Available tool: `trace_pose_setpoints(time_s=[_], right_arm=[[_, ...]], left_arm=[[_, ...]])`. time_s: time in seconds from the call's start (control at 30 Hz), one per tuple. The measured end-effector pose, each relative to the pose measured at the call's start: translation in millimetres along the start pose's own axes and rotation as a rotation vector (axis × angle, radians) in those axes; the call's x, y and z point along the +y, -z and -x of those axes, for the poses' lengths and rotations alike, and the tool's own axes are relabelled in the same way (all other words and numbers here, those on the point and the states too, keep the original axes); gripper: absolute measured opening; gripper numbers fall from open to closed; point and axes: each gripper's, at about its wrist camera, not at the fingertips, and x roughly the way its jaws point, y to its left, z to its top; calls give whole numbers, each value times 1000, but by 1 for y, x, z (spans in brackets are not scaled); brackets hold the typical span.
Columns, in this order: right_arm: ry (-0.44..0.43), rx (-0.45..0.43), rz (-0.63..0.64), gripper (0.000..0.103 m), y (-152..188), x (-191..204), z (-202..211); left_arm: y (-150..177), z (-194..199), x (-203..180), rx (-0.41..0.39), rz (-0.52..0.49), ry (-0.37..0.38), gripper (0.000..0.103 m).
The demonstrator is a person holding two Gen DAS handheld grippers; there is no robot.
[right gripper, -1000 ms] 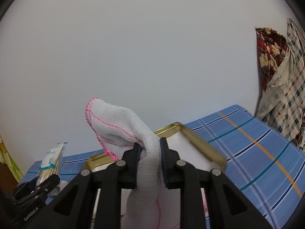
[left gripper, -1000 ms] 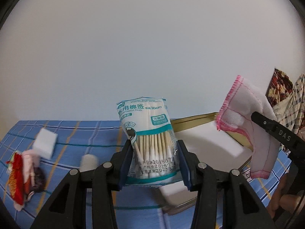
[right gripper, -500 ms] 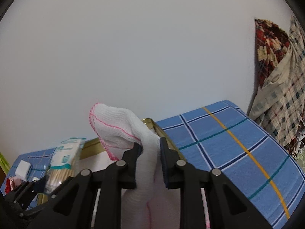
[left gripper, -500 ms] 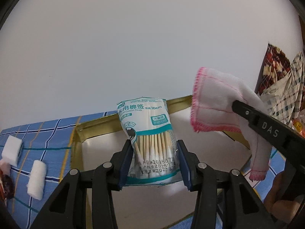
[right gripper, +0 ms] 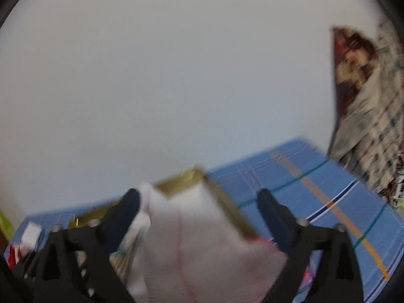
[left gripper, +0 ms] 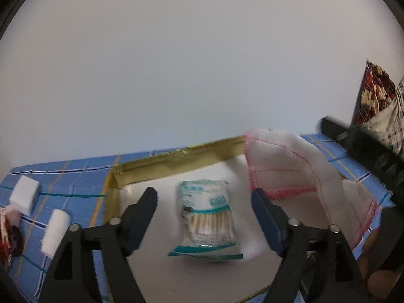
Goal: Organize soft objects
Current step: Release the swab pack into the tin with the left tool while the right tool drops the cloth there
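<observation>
A pack of cotton swabs lies on the white floor of the gold-rimmed tray, just ahead of my left gripper. Its jaws are opening and neither pad touches the pack. A white cloth with pink stitching sags over the tray's right side. In the right wrist view the cloth lies loose and blurred between the fingers of my right gripper. Those jaws are opening wide over the tray's far corner.
The table is covered by a blue plaid cloth. Left of the tray lie a white foam block, a white roll and a red item. Patterned fabrics hang at the right.
Both grippers went from shut to wide apart. The swab pack dropped from the left jaws onto the tray floor, and the cloth slipped out of the right jaws and slumped down.
</observation>
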Motion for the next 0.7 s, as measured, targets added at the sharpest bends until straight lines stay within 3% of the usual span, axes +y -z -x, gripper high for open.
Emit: trace_pose_setpoints(time_s=[0.1,0.37,0.5,0.7], right_arm=[[56,-91,-12,103,-4,-6,17],[103,-182,25,103,-5,0,37],[148,-233,80,103,0,5,49],[180,-231,57,103,7,1,56]], left_arm=[[0,12,9,-27,7,-5,82],[15,41,30,-96,-35,-100,82],[22,45,52,-64,29,-79,82],[32,45,65,-52,41,-93,82]])
